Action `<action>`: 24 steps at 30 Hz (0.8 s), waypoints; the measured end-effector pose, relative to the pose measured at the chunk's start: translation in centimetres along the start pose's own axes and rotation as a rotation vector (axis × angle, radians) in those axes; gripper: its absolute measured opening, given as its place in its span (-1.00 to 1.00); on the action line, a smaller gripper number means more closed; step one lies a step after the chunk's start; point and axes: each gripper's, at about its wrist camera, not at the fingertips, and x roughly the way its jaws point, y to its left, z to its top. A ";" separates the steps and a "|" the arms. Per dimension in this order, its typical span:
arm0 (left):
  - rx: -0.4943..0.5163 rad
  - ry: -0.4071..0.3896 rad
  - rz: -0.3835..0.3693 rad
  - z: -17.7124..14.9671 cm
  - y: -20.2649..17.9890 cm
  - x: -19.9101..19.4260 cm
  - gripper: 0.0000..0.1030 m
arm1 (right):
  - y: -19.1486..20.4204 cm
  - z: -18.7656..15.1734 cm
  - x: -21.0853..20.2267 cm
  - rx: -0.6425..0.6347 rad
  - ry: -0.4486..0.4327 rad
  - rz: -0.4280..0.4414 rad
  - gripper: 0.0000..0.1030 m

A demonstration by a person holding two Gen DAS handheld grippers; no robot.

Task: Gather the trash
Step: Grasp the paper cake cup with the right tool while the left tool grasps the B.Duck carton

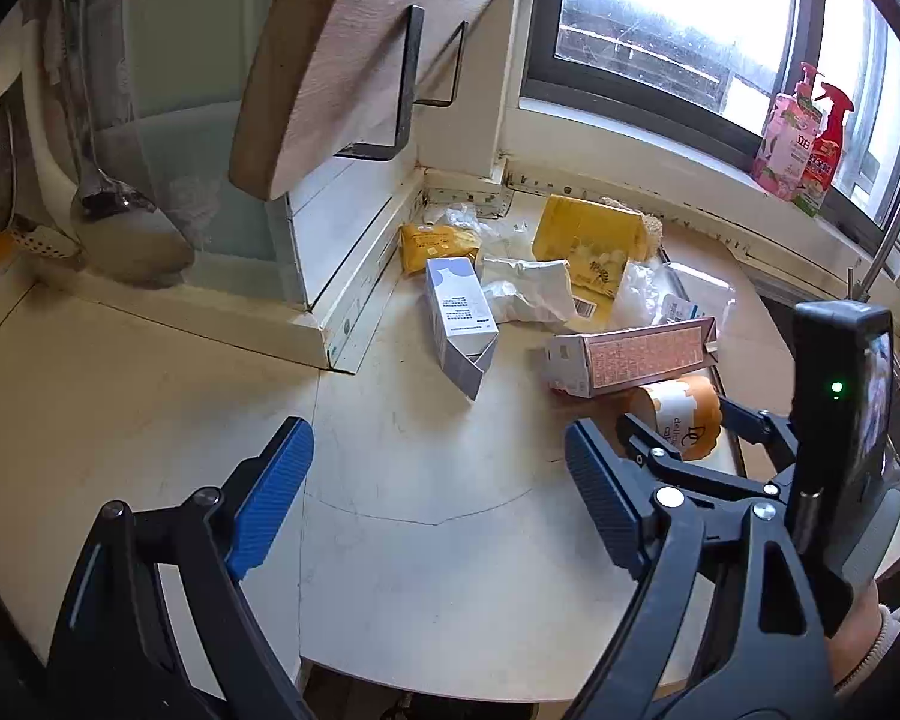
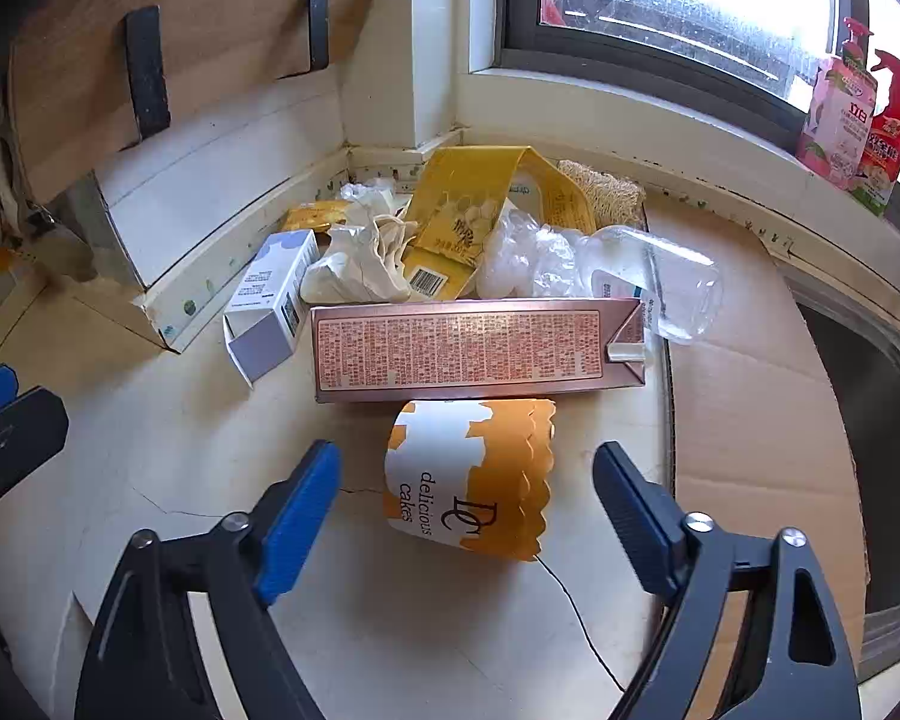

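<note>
Trash lies piled in the counter's corner under the window. At the front lies an orange and white paper cake cup (image 2: 468, 480) on its side. My right gripper (image 2: 465, 468) is open, a finger on each side of the cup, neither touching it. Behind the cup are a pink carton (image 2: 474, 354), a white and blue box (image 2: 270, 300), crumpled white paper (image 2: 360, 264), a yellow bag (image 2: 474, 210) and a clear plastic bottle (image 2: 660, 282). My left gripper (image 1: 438, 444) hangs open over bare counter, left of the cup (image 1: 684, 414), with nothing between its fingers.
A sink (image 2: 870, 450) lies at the right beyond a flat cardboard sheet (image 2: 750, 390). Two spray bottles (image 2: 852, 114) stand on the window sill. A wooden cutting board (image 1: 360, 60) leans in a rack at the left, with a ladle (image 1: 114, 198) hanging further left.
</note>
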 end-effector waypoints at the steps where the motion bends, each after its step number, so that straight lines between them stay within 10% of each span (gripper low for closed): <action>1: 0.010 0.000 -0.005 0.0 -0.2 0.2 0.63 | 0.2 0.0 0.6 -0.003 0.020 0.000 0.29; 3: 0.034 -0.002 -0.017 0.0 -0.7 0.4 0.63 | 0.3 0.0 1.7 0.002 0.059 -0.001 -0.04; 13: 0.298 0.002 -0.079 0.2 -5.5 2.5 0.63 | -3.6 -2.0 -1.5 0.139 0.047 0.108 -0.05; 24: 0.539 0.139 -0.324 2.8 -12.2 7.2 0.63 | -10.2 -6.5 -7.9 0.327 0.008 0.209 -0.05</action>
